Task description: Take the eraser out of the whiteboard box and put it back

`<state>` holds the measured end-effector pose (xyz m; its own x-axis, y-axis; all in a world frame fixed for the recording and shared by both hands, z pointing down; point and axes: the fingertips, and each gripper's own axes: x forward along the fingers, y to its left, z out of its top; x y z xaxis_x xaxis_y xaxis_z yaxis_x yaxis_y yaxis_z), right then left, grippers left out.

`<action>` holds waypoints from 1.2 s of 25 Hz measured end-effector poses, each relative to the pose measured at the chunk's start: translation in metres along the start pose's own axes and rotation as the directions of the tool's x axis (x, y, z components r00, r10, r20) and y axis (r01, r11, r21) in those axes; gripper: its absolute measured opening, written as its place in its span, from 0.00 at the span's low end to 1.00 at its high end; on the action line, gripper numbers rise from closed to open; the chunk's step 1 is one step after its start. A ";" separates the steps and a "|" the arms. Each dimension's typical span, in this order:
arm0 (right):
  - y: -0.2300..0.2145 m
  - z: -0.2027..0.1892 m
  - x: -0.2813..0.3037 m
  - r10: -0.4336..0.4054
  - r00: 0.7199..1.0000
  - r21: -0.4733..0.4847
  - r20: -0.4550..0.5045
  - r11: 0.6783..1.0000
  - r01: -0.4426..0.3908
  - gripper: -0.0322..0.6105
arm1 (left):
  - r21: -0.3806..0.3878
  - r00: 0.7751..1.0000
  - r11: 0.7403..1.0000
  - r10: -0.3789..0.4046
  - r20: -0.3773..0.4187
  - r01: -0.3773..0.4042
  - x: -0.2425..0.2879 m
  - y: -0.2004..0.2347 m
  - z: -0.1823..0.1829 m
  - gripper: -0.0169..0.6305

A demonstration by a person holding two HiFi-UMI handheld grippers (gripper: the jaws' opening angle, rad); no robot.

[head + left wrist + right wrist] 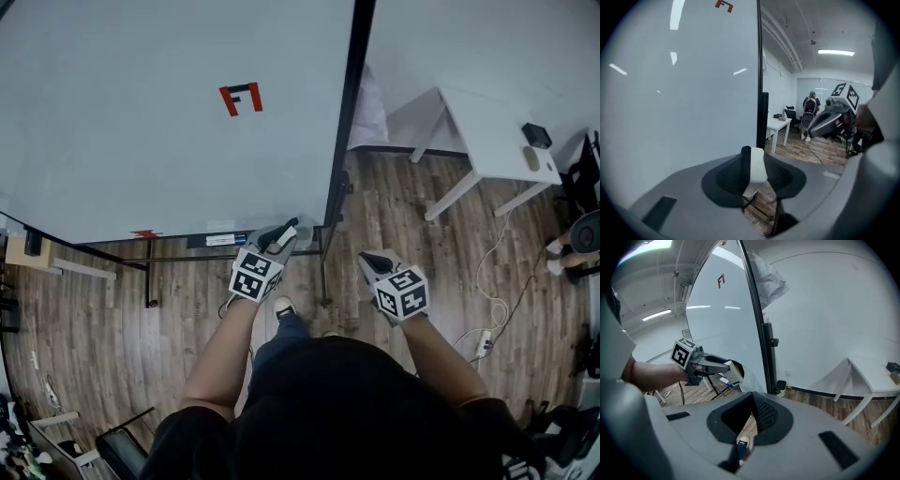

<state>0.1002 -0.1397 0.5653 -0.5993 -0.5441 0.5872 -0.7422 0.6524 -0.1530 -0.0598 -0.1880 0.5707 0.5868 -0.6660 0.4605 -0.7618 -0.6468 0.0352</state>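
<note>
Now, whiteboard (141,112) ahead, desk (487,136) rt, eraser (757,168) gripped

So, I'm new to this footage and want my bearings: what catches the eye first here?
The big whiteboard fills the upper left of the head view, with a red and black mark on it. At its lower right corner, the left gripper grips a white eraser between its fingers.

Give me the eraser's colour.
The eraser is white with a black layer on one side; it shows best in the left gripper view.
</note>
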 end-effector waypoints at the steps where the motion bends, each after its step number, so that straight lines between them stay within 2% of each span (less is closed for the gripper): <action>1: 0.001 -0.001 -0.001 0.002 1.000 0.000 -0.001 1.000 -0.002 0.04 | -0.002 1.000 1.000 0.004 0.000 -0.004 -0.002 -0.001 -0.002 0.25; 18: 0.019 -0.009 -0.006 0.035 0.999 -0.025 0.008 0.999 -0.035 0.04 | -0.041 0.998 0.997 0.062 -0.022 -0.063 -0.038 -0.012 -0.034 0.25; 30: 0.028 -0.025 -0.015 0.046 0.999 -0.033 -0.006 0.998 -0.046 0.04 | -0.034 0.995 0.995 0.092 -0.035 -0.093 -0.056 -0.025 -0.055 0.25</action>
<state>0.0957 -0.1000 0.5722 -0.6310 -0.5101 0.5844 -0.7034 0.6940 -0.1537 -0.0886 -0.1144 0.5932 0.5045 -0.7094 0.4922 -0.8220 -0.5690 0.0224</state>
